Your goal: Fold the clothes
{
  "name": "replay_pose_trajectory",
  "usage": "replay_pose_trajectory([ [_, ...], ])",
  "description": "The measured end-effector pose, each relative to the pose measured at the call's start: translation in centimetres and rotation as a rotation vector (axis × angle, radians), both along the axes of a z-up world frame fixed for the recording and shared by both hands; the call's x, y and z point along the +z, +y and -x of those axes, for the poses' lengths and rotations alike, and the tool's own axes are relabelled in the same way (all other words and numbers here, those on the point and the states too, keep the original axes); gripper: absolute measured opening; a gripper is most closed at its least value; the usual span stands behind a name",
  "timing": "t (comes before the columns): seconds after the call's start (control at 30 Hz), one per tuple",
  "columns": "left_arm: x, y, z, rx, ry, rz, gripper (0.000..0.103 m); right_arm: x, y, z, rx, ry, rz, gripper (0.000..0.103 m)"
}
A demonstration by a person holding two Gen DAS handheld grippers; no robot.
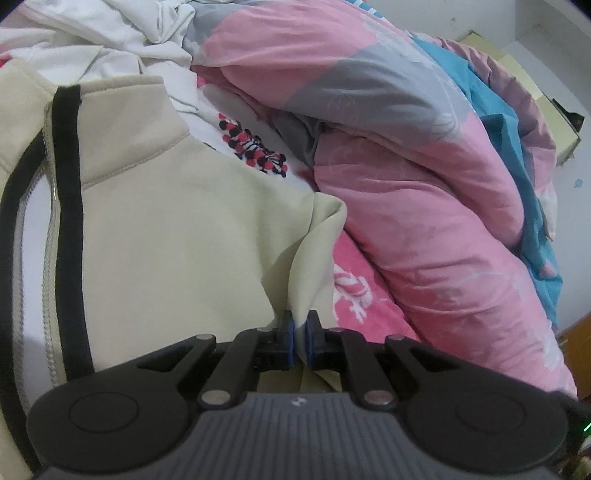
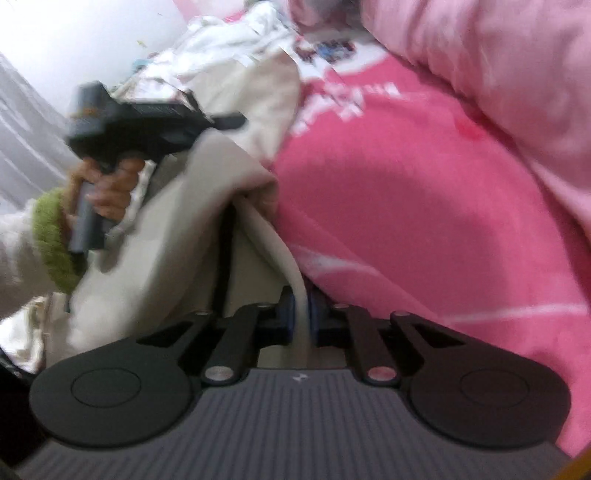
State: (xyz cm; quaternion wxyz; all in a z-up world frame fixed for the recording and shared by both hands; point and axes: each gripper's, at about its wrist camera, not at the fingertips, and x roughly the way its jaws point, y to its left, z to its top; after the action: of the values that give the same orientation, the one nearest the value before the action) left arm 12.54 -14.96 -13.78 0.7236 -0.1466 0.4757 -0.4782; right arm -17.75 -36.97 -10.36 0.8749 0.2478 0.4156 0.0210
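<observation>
A: Start at the left of the left wrist view. What lies there?

B: The jacket (image 1: pixel 155 221), cream, spread flat on the sheet (image 1: pixel 365 295). Its zip (image 1: pixel 48 236) and black trim (image 1: pixel 68 206) run up the left edge of the view, so the long axis goes away from the camera, with the stand-up collar at the far end.

A: And the left gripper (image 1: pixel 300 341)?

B: Low in the middle. Its jaws are pinched almost together on a fold of the jacket's right edge, and the cloth rises from the blue pads (image 1: pixel 291 341) in a narrow ridge.

A: Further right?

B: The pink flowered sheet, then a heaped quilt (image 1: pixel 424 184) in pink, grey and blue. White clothes (image 1: pixel 122 33) lie bunched at the top left, behind the collar.

A: Now the right wrist view, from the left.

B: It is blurred. A hand (image 2: pixel 107 192) with a green cuff (image 2: pixel 51 236) holds the left gripper's handle, above the jacket. The jacket runs from the lower left up toward the top middle.

A: The right gripper (image 2: pixel 302 317)?

B: Bottom centre, jaws nearly closed on a thick rolled edge of the jacket, which stands up between the pads (image 2: pixel 290 315). A black strip of trim runs up just left of it.

A: Right of that?

B: Bare pink sheet, and the quilt at the upper right. I see no containers in either view.
</observation>
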Motion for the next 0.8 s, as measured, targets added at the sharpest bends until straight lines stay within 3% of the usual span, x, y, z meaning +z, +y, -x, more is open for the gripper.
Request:
replay_pose_trajectory([
  [0.07,0.2,0.0,0.0,-0.005,-0.016,-0.001,0.008,1.8,-0.5,0.1,0.015,-0.073,0.011,0.016],
  [0.13,0.0,0.1,0.0,0.005,-0.004,0.007,0.008,2.4,-0.8,-0.7,0.025,-0.119,0.085,0.027],
  [0.23,-0.5,0.4,-0.2,0.021,0.032,0.023,0.008,1.3,-1.4,-3.0,0.063,-0.132,0.107,0.027],
  [0.37,-0.9,0.9,-0.4,0.029,0.062,0.028,0.009,-0.8,-1.4,-5.0,0.148,-0.124,-0.015,0.028],
  [0.47,-1.1,1.1,-0.4,0.034,0.077,0.035,0.009,-0.4,-1.6,-4.6,0.142,-0.181,-0.09,0.028],
  [0.6,-1.3,1.2,-0.6,0.035,0.092,0.041,0.009,-1.3,-1.5,-5.2,0.133,-0.18,-0.069,0.028],
  [0.67,-1.4,1.3,-0.7,0.041,0.106,0.042,0.011,-2.0,-1.4,-5.8,0.118,-0.188,-0.124,0.029],
  [0.7,-1.5,1.3,-0.8,0.043,0.11,0.041,0.011,-2.2,-1.4,-6.0,0.113,-0.196,-0.148,0.026],
  [0.73,-1.5,1.3,-0.8,0.044,0.112,0.041,0.012,-2.3,-1.1,-6.0,0.114,-0.198,-0.157,0.015],
  [0.8,-1.4,1.3,-0.8,0.046,0.117,0.042,0.014,-1.4,0.1,-5.6,0.105,-0.194,-0.044,0.011],
])
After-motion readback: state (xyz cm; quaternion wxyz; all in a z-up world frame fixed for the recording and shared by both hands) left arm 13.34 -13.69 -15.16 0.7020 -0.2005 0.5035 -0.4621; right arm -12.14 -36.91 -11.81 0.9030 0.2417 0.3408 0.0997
